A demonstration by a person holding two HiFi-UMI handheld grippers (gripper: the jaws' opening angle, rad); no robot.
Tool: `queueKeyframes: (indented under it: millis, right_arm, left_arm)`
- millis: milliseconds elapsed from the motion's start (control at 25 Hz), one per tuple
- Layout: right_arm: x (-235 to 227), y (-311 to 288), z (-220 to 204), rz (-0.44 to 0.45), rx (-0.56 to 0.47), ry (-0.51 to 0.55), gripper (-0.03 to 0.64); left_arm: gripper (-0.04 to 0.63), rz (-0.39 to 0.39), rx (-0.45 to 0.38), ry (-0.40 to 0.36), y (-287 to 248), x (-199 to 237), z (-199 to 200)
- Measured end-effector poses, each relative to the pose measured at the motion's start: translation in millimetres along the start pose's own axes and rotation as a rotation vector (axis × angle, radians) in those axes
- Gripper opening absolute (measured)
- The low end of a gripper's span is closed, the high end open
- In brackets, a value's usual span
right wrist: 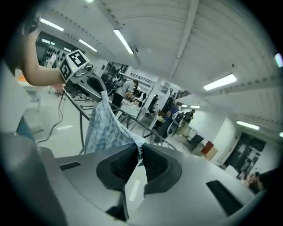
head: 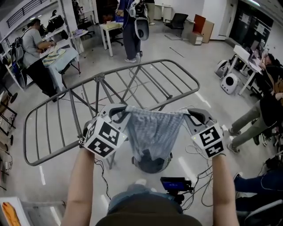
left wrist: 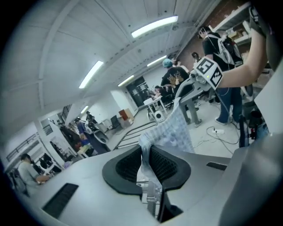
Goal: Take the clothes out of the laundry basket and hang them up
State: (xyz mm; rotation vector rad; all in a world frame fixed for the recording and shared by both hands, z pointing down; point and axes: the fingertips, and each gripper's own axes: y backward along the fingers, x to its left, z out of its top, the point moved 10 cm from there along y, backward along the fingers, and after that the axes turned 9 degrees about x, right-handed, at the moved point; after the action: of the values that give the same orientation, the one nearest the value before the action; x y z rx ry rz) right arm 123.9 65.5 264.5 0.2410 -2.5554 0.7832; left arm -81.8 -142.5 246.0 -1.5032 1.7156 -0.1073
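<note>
The room was a large open workspace with a pale grey floor (head: 190, 62), white walls (head: 212, 9) and a white ceiling (left wrist: 88, 35) carrying long strip lights (left wrist: 154, 26). A white table (head: 109, 27) and a black office chair (head: 177, 20) stood at the far end near a reddish cabinet (head: 199, 23), and a blue-covered table (head: 62, 59) stood at the left. Dark glazed panels (head: 250, 26) lined the right side, and black cables (head: 201, 178) trailed over the floor.

Garment (head: 152, 132) hangs between left gripper (head: 119, 113) and right gripper (head: 188, 114), drying rack (head: 48, 128) right behind it, laundry basket (head: 152, 163) on the floor below.
</note>
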Motion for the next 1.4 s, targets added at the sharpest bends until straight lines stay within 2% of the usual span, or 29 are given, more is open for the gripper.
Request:
queueKeyframes:
  millis: [160,320,440,720,1000,1240,1400]
  right_arm:
    - [-0.4,26.7,31.3,-0.195,-0.057,0.058,0.032]
    - [8.8,46.2,53.6,-0.312,-0.115,0.111,0.031]
    - [11.1,59.6,70.2,-0.358,-0.149,0.166,0.031]
    - [18.7,74.9,115.7,-0.355,-0.280,0.203,0.032]
    - [81.8,68.9,188.7,-0.324,-0.387,0.393,0.031]
    - [78.7,50.6,221.3,-0.262,-0.498,0.452,0.032]
    - [114.9,47.5,266.9,-0.227,-0.563,0.503,0.032]
  left_arm:
    - [0.037,0.199,-0.024,-0.048,22.8,7.4,12.1]
    - [0.029,0.373,-0.070,-0.058,46.7,8.6,17.5]
    - [0.026,0.520,-0.090,-0.088,64.4,7.9,22.5]
    - [0.025,0.752,-0.044,-0.158,116.1,16.9,23.4]
    - [0.025,0.969,0.079,-0.194,200.3,42.3,-27.0]
    - [0.025,1.104,0.186,-0.212,223.2,53.4,-30.4]
    - [0.025,1.173,0.252,-0.219,268.8,68.3,-63.1]
